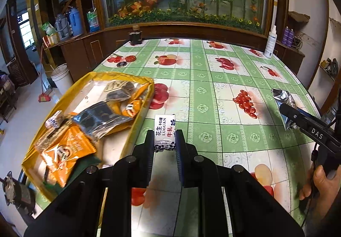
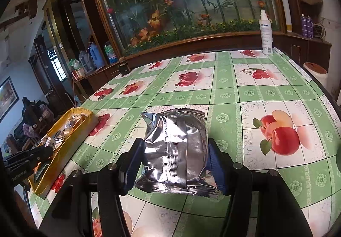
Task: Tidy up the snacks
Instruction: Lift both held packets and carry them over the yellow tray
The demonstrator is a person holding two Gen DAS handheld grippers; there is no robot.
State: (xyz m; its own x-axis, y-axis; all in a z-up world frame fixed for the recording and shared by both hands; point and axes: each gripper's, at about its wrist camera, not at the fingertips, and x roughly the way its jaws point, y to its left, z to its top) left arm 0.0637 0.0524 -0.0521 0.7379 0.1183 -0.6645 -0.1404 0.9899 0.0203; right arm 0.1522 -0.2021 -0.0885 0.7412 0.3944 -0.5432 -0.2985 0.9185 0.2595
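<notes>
Yellow tray (image 1: 136,130), left of frame: several snack packets already inside. Left gripper (image 1: 165,141) clamped on white candy packet (image 1: 165,132), beside the tray. Right gripper (image 2: 175,151) clamped on silver foil packet (image 2: 177,149), frame centre. Both apparently still to deposit.

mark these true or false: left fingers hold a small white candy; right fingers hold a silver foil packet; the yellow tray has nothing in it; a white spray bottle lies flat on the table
1. The left gripper holds a small white candy. True.
2. The right gripper holds a silver foil packet. True.
3. The yellow tray has nothing in it. False: it holds orange and silver snack packets.
4. A white spray bottle lies flat on the table. False: it stands upright near the far edge.
</notes>
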